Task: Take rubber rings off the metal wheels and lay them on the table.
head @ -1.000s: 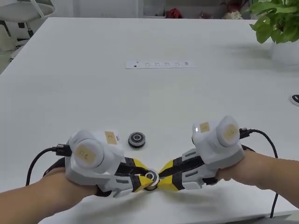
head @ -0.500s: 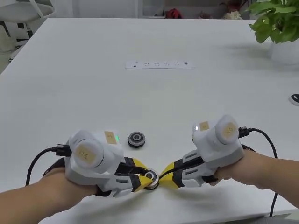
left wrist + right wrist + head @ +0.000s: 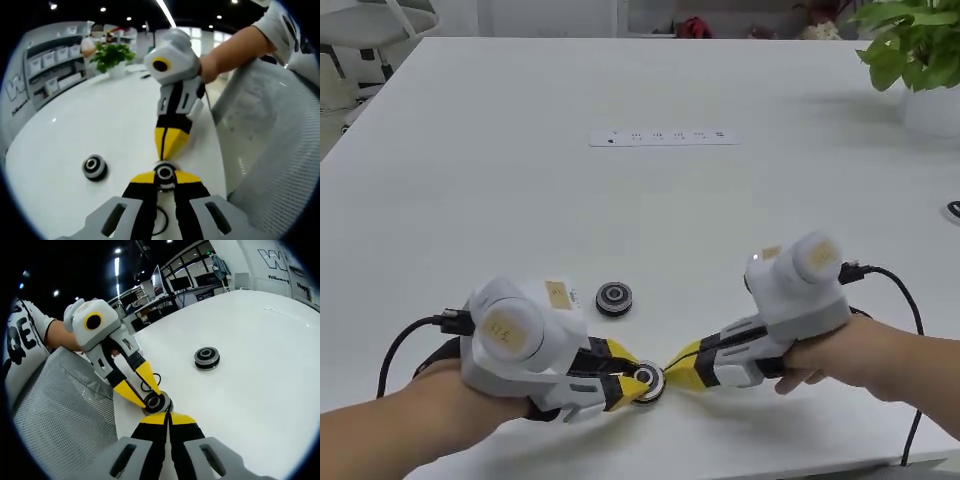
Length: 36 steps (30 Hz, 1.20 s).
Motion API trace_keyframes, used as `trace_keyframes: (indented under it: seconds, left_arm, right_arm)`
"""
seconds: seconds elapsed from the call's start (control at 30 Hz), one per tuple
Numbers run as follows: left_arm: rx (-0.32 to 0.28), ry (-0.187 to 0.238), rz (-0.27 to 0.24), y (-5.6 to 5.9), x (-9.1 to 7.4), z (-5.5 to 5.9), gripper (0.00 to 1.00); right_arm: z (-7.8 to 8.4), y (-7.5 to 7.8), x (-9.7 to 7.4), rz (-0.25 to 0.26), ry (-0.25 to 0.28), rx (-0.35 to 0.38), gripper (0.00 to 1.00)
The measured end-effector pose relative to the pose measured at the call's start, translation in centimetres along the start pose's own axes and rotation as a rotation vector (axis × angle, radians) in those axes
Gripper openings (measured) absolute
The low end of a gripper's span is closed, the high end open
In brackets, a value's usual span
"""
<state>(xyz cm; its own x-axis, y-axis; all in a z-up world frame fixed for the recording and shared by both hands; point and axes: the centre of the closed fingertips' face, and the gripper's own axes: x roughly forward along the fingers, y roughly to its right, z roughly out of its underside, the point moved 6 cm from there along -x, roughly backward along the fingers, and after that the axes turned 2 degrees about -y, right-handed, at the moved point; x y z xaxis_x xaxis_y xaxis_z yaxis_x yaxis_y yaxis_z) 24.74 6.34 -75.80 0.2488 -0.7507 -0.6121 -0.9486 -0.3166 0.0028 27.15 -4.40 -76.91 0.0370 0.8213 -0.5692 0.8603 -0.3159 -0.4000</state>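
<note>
**Ring Removal: Peeling Against a Fixed Wheel**

The left gripper [image 3: 163, 176] was clamped on a metal wheel [image 3: 156, 402], holding it just above the counter [image 3: 720, 230] close to the near edge. The right gripper [image 3: 169, 416] had its jaws pressed together at that wheel's rim. Whether rubber was caught between them could not be told. A second wheel [image 3: 613, 297] lay on the counter just beyond, its dark ring apparently in place.

Procedure, as judged: the left grasp needed to be rigid so the wheel could not rotate. The right tips needed to bite the rubber only, not the metal flange, then draw outward across the rim, stretching the ring over one side first. A slipping pinch was the likely fault.
</note>
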Motion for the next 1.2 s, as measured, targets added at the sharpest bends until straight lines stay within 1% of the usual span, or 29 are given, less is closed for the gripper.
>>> trace_keyframes:
  seconds: [0.13, 0.33, 0.6, 1.2]
  left_arm:
    - [0.003, -0.007, -0.004, 0.0, 0.0, 0.0, 0.12]
    - [0.008, -0.029, -0.015, 0.1, 0.1, -0.3, 0.12]
    - [0.012, -0.051, -0.026, 0.1, 0.1, -0.3, 0.12]
    - [0.016, -0.052, -0.021, 0.1, 0.1, -0.3, 0.12]
  right_arm:
    - [-0.3, -0.2, 0.0, -0.011, 0.020, 0.018, 0.00]
    - [-0.4, -0.5, -0.1, -0.023, 0.029, 0.035, 0.00]
    - [-0.5, -0.6, 0.0, -0.019, 0.024, 0.029, 0.00]
    - [-0.7, -1.4, 0.4, -0.055, 0.027, 0.020, 0.00]
